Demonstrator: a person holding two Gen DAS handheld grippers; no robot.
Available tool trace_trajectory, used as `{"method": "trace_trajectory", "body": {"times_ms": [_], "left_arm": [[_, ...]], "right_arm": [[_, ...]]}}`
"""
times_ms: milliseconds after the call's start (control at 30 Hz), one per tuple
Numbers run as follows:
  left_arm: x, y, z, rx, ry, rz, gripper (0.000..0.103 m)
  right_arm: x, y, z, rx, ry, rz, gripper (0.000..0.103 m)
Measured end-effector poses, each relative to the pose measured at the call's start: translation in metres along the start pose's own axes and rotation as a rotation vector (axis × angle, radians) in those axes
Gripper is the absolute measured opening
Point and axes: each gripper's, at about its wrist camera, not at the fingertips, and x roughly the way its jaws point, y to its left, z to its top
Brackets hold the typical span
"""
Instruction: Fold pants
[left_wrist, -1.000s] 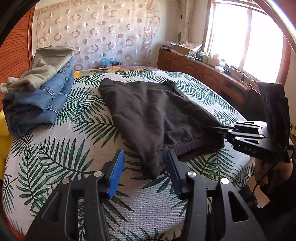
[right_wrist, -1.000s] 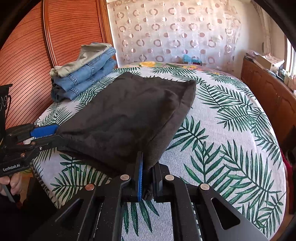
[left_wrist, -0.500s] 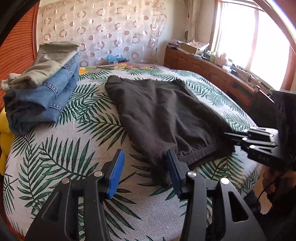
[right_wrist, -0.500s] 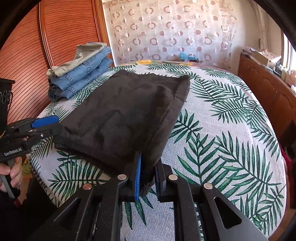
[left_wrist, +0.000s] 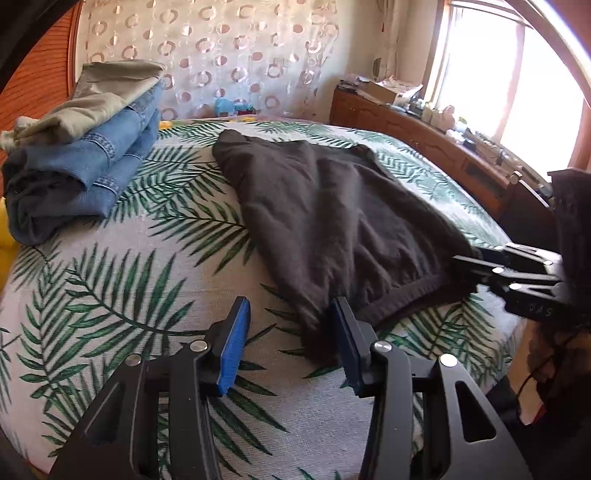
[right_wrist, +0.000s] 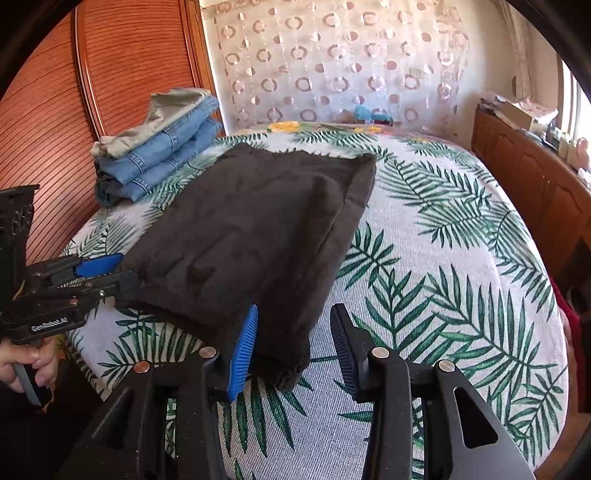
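Note:
Folded black pants (left_wrist: 332, 221) lie flat on the leaf-print bed (left_wrist: 110, 295). My left gripper (left_wrist: 290, 314) is at their near left corner. Its jaws are closing, and the corner lies between them beside the right pad without being pinched. My right gripper (right_wrist: 294, 317) is at the other near corner of the pants (right_wrist: 251, 229). Its jaws are opening, and the cloth lies loose against the blue left pad (right_wrist: 243, 343). Each view shows the other gripper at the pants' edge: the right gripper (left_wrist: 480, 266) and the left gripper (right_wrist: 110, 273).
A stack of folded jeans (left_wrist: 92, 158) with a khaki garment on top sits at the bed's far left by the wooden headboard (right_wrist: 92, 92). A wooden cabinet (left_wrist: 406, 125) with clutter runs under the window. A person's hand (right_wrist: 26, 365) holds the left gripper's handle.
My right gripper was shut on the pants' corner and has now opened, leaving the cloth lying on the bed. The left gripper's jaws stay apart around the other corner.

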Motion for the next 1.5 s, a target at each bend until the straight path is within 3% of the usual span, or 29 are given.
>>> {"method": "trace_trajectory", "body": {"times_ms": [333,400,500,633,700,1133,1500], "left_arm": [[-0.001,-0.012,-0.002,0.001,0.006,-0.081,0.022],[-0.002,-0.015,-0.002,0.011,0.004,-0.088,0.014],[-0.004,-0.016,0.000,0.012,0.002,-0.084,0.010],[-0.013,-0.015,0.003,0.002,-0.012,-0.106,0.009],[-0.019,-0.016,0.005,0.004,-0.027,-0.113,0.009],[-0.060,-0.022,0.020,0.022,-0.123,-0.145,0.009],[-0.085,-0.039,0.030,0.097,-0.176,-0.120,0.009]], "right_arm": [[0.004,0.006,0.000,-0.014,0.005,0.015,0.042],[0.005,0.010,0.000,-0.028,0.007,0.009,0.042],[0.005,0.014,0.000,-0.057,0.016,0.026,0.032],[0.005,0.013,0.001,-0.057,0.015,0.043,0.013],[0.003,0.008,0.002,-0.050,0.010,0.052,0.010],[-0.044,0.001,-0.001,-0.029,-0.092,0.113,0.008],[-0.078,-0.002,-0.004,-0.036,-0.156,0.125,0.008]]}}
